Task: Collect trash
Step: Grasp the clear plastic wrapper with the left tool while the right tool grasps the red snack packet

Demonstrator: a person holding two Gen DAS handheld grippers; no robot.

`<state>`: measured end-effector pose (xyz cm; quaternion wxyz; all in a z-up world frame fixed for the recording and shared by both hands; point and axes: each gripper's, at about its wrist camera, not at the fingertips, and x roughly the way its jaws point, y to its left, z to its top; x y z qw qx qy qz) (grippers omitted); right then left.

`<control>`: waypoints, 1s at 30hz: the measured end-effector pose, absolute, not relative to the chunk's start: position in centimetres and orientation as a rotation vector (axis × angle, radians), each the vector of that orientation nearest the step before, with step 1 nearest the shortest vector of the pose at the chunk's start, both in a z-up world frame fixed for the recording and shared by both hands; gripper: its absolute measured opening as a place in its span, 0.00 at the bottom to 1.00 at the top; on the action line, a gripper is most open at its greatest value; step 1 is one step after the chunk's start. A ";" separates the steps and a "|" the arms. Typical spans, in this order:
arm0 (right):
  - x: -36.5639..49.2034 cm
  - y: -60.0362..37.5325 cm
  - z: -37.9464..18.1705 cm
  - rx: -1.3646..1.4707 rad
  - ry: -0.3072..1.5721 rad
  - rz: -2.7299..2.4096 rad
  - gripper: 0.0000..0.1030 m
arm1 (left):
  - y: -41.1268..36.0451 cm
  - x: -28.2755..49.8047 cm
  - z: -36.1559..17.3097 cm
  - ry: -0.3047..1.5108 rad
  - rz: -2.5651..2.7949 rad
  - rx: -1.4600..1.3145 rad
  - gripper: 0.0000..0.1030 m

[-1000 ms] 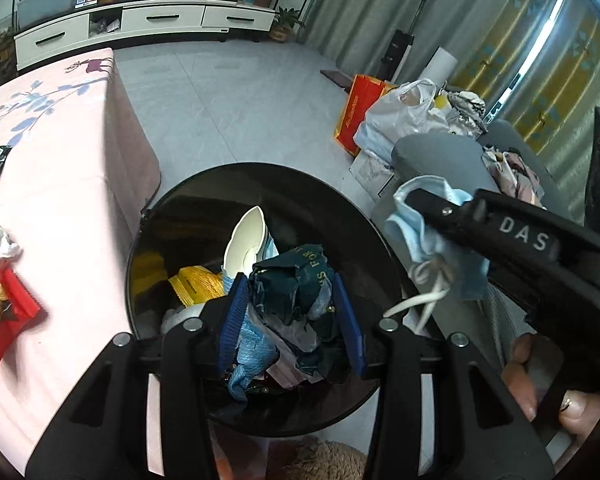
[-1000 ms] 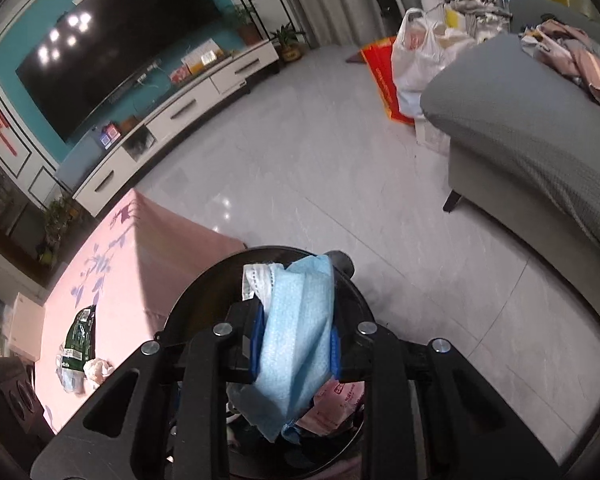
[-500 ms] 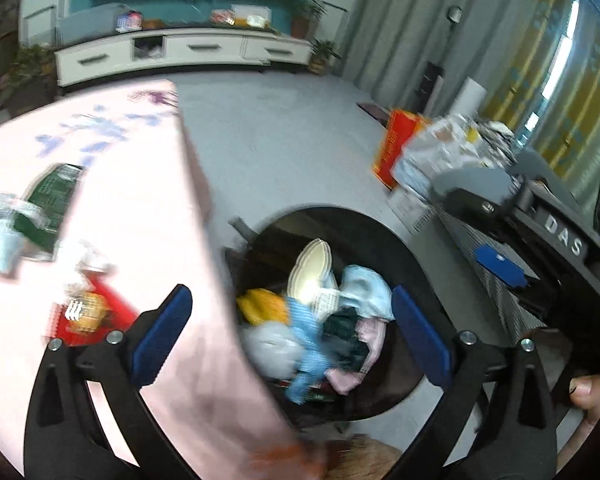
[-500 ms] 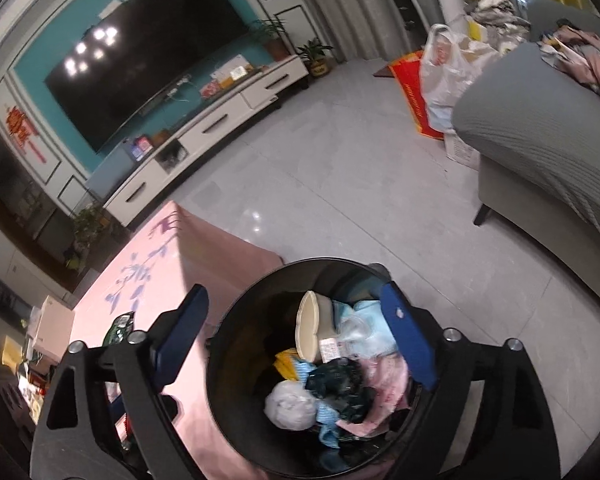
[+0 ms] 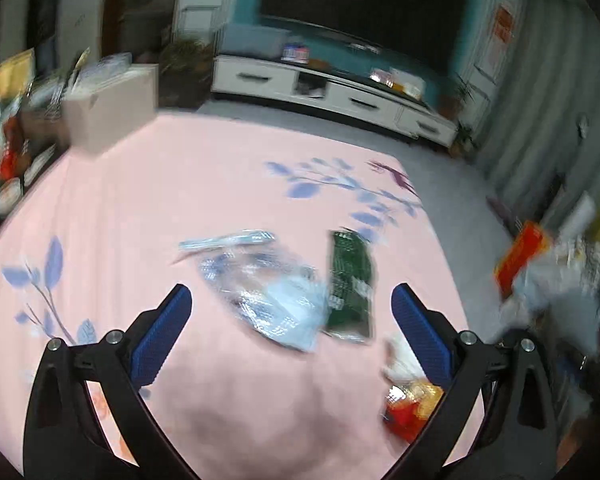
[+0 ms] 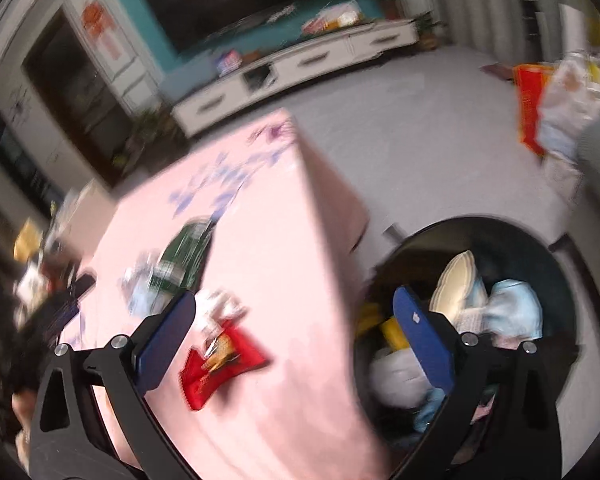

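The left gripper [image 5: 291, 332] hangs above the pink flower-printed tablecloth [image 5: 172, 200] with its blue-padded jaws spread about as wide as they go and nothing between them. Ahead of it, towards the table's right edge, lie a crumpled clear plastic wrapper [image 5: 260, 292] and, touching its right side, a flat dark green packet [image 5: 350, 284]; both are blurred. Nearer the right edge, by the right finger, sit a white crumpled wad [image 5: 400, 360] and a red and gold wrapper [image 5: 410, 408]. The right gripper [image 6: 294, 338] has just been opening; its jaws stand wide and empty, straddling the table's edge, one finger over the cloth and the other over the round black trash bin [image 6: 572, 264] that stands on the grey floor just beside the table. The bin holds mixed rubbish, among it a pale blue face mask [image 6: 514, 314].
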<state>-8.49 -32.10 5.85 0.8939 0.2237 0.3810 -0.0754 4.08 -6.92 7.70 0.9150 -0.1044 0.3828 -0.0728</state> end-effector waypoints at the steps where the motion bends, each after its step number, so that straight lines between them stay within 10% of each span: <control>1: -7.5 -30.8 5.1 0.442 0.822 -0.127 0.94 | -6.1 4.9 7.0 0.810 -0.128 -0.244 0.97; 8: -3.9 -24.4 0.9 0.309 0.986 -0.046 0.94 | -4.2 8.4 3.3 0.914 -0.176 -0.367 0.91; 16: -3.2 -22.1 -1.2 0.166 1.035 -0.084 0.68 | -5.9 9.2 0.2 0.989 -0.216 -0.395 0.67; 22: -3.4 -22.6 -1.2 0.145 1.014 -0.115 0.41 | -5.8 9.1 0.0 0.972 -0.239 -0.443 0.27; 30: -3.7 -22.9 -0.8 0.169 1.000 -0.105 0.35 | -6.0 6.8 2.7 0.885 -0.192 -0.384 0.22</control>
